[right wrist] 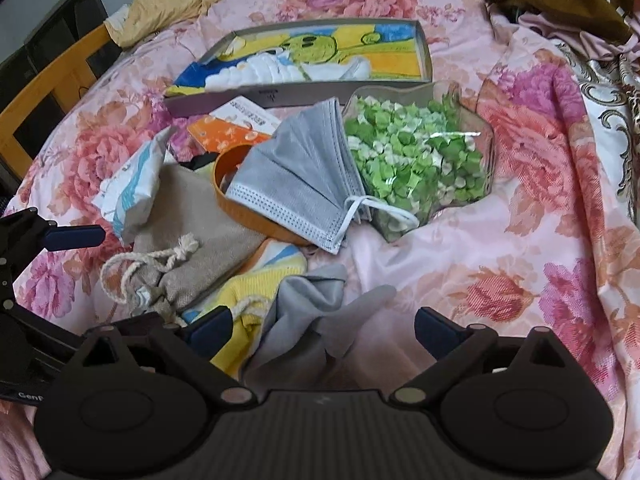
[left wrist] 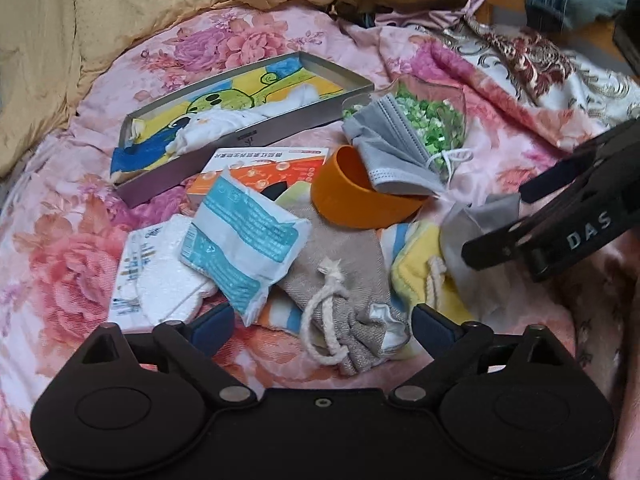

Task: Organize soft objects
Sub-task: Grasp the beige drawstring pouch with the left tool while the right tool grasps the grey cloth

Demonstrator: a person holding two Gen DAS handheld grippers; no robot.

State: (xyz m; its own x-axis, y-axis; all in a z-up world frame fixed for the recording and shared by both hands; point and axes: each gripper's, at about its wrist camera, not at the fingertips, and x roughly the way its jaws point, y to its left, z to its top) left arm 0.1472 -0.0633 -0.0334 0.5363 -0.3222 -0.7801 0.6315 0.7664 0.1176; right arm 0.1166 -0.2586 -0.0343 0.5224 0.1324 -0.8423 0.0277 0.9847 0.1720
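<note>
A pile of soft things lies on the floral bedspread. A beige drawstring pouch (left wrist: 340, 276) (right wrist: 192, 264) lies just in front of my open left gripper (left wrist: 322, 326). A grey cloth (right wrist: 316, 312) (left wrist: 476, 240) lies between the fingers of my open right gripper (right wrist: 322, 330), over a yellow striped sock (right wrist: 256, 292) (left wrist: 416, 264). A grey face mask (left wrist: 388, 152) (right wrist: 300, 184) rests on an orange cup (left wrist: 356, 200) (right wrist: 240, 208). A grey tray (left wrist: 256, 136) (right wrist: 304, 94) farther back holds a cartoon towel and white socks (left wrist: 224, 124).
A clear jar of green paper stars (right wrist: 420, 160) (left wrist: 432, 120) lies by the mask. A blue-white packet (left wrist: 244, 240), a white packet (left wrist: 160, 272) and an orange box (left wrist: 272, 168) lie left. A tan quilt (left wrist: 80, 40) is piled at the back. A wooden bed frame (right wrist: 44, 92) shows far left.
</note>
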